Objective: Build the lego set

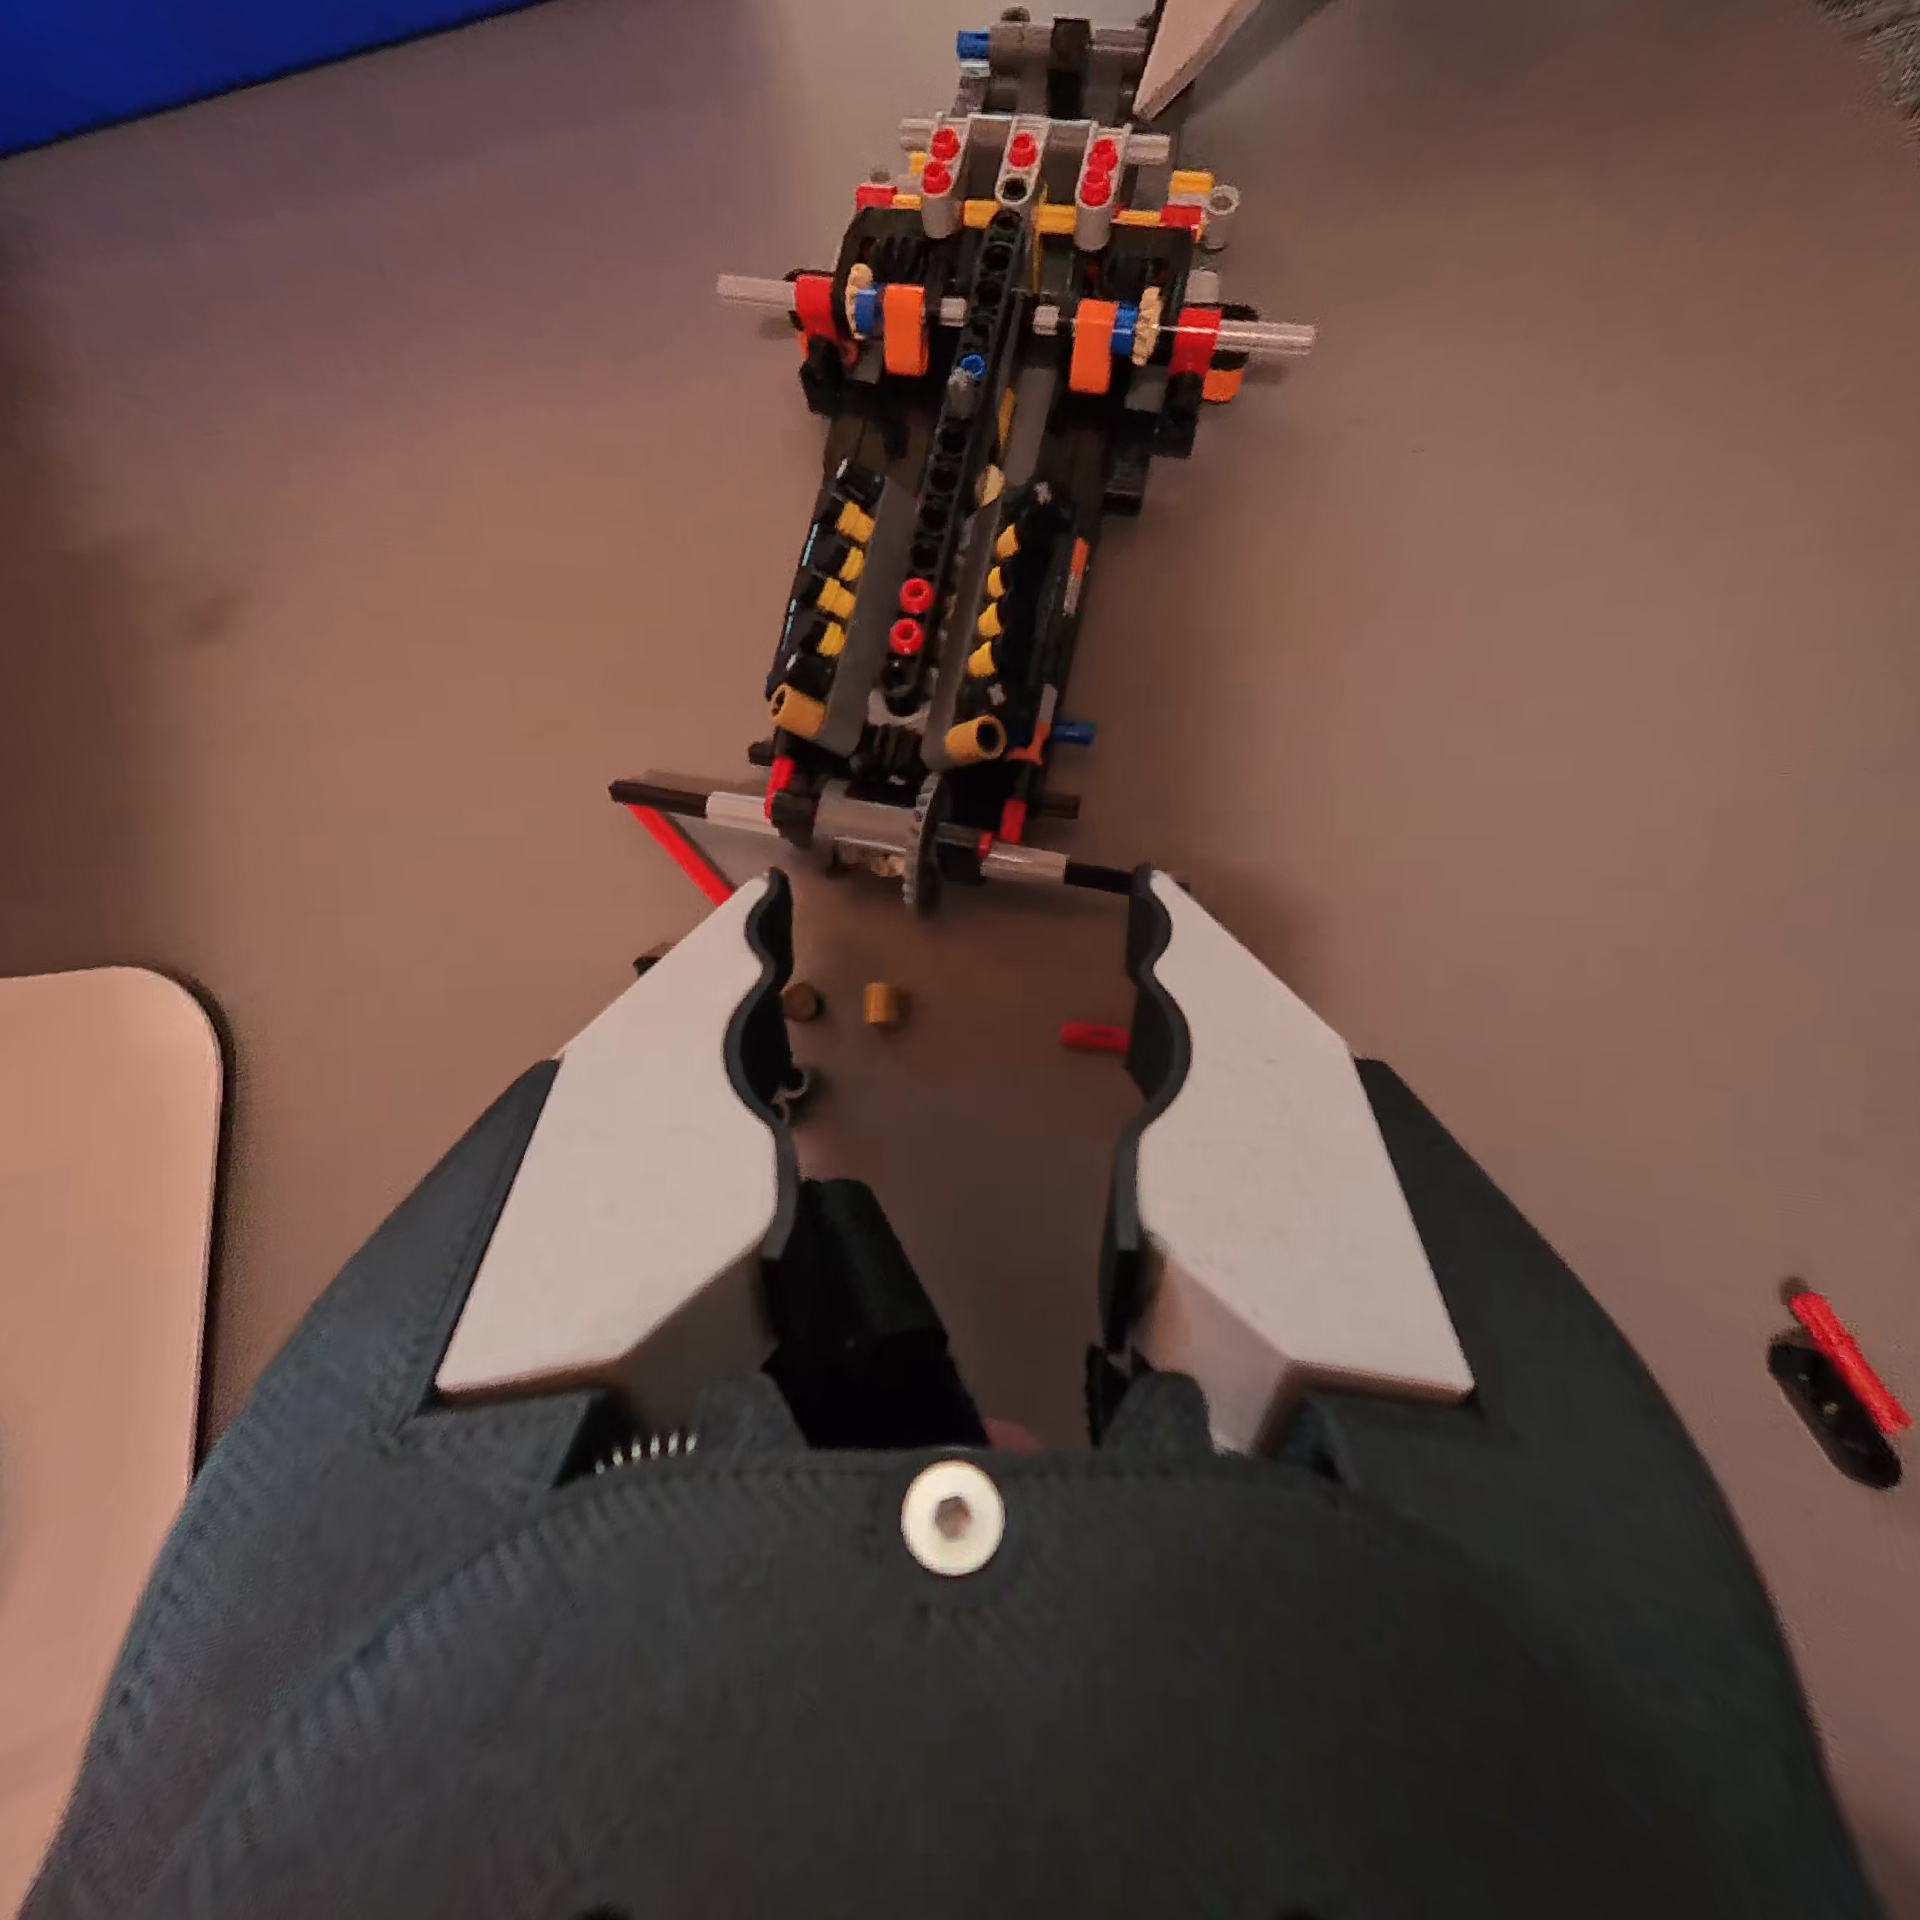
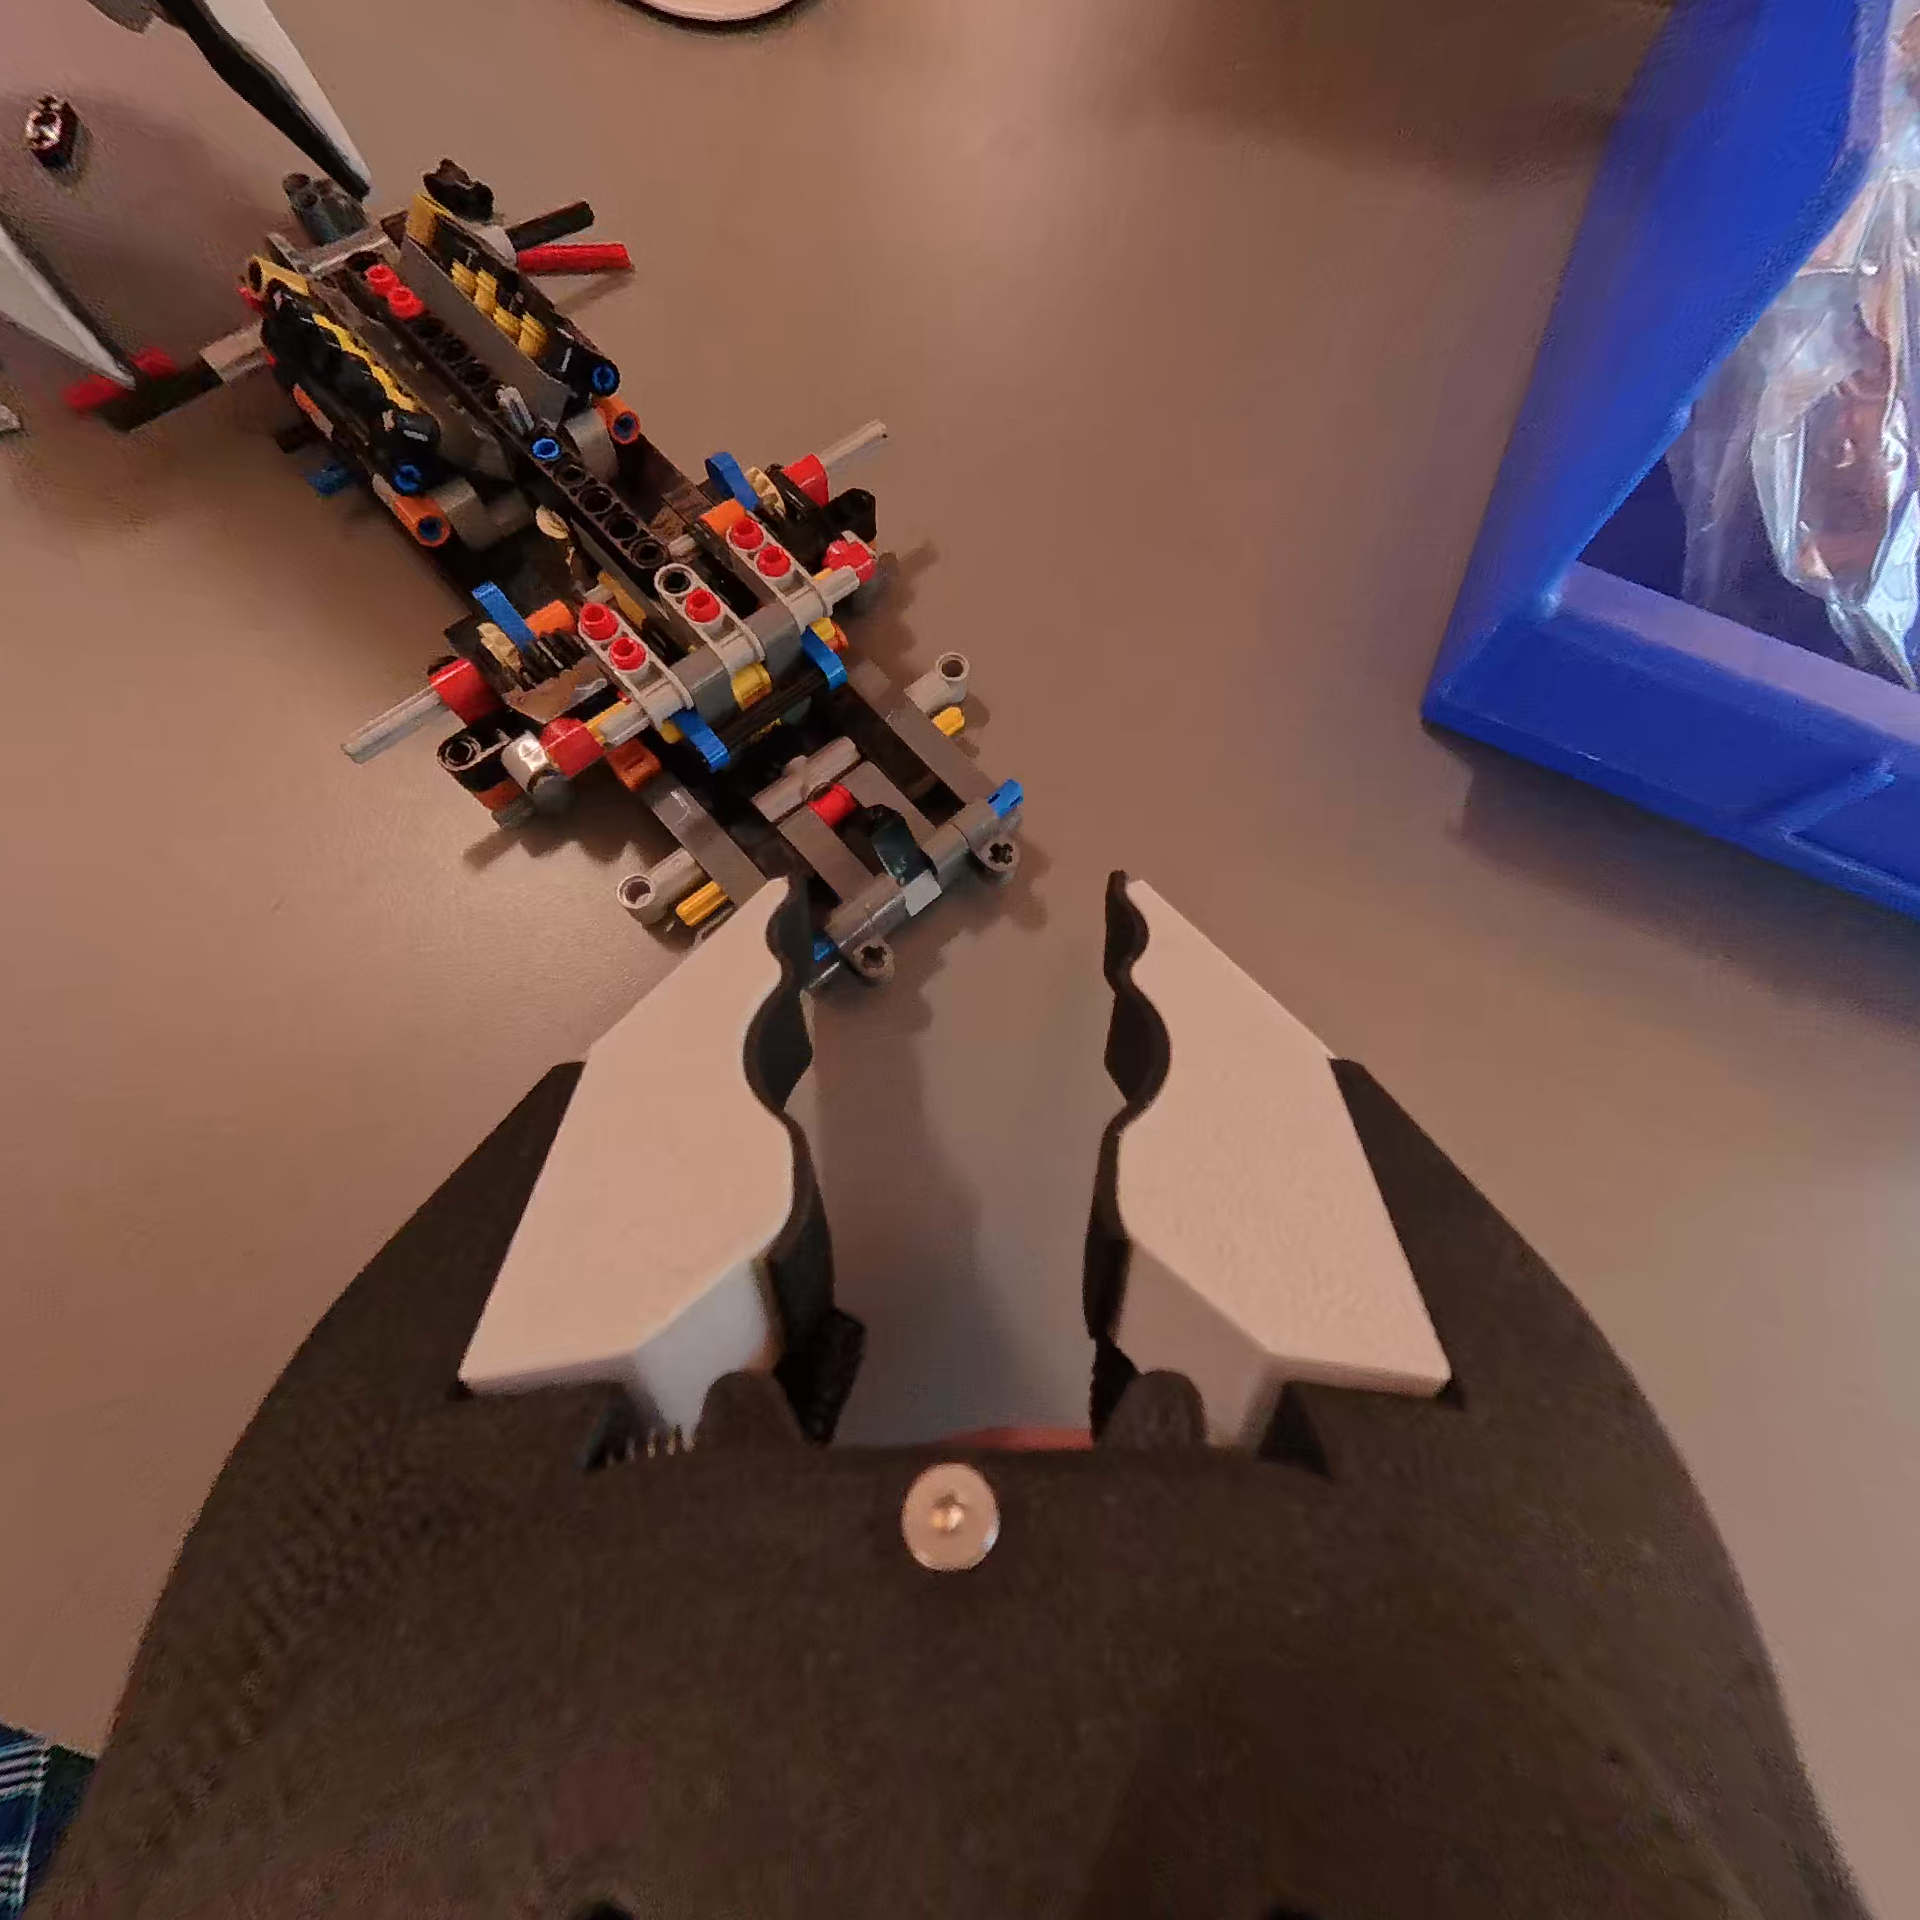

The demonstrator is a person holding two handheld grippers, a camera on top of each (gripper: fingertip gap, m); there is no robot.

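A long Lego Technic chassis (image 1: 987, 499) lies flat out on the grey-brown worktop (image 1: 416, 623), clear of its edges; grey axles stick out sideways from its orange and red hubs, red pins stand along its middle beam, and a grey gear (image 1: 925, 842) sits on the cross axle at one end.

The left gripper (image 1: 956, 904) hovers just off that geared end, jaws spread wide and holding nothing — its tips flank the axle without touching it; on the bare worktop between its fingers (image 1: 644, 1091) lie a small tan bush (image 1: 881, 1004), a dark round piece (image 1: 800, 1003) and a short red pin (image 1: 1091, 1034); well off to its right rest a red axle (image 1: 1849, 1361) and a black connector (image 1: 1829, 1418), touching each other.

The right gripper (image 2: 951, 914) is at the chassis's opposite end, likewise wide and empty — its left fingertip just overlaps the grey front frame (image 2: 914, 873) in view, though contact cannot be told; a blue bin (image 2: 1662, 582) holding clear plastic bags (image 2: 1829, 416) stands well apart at the worktop's right side.
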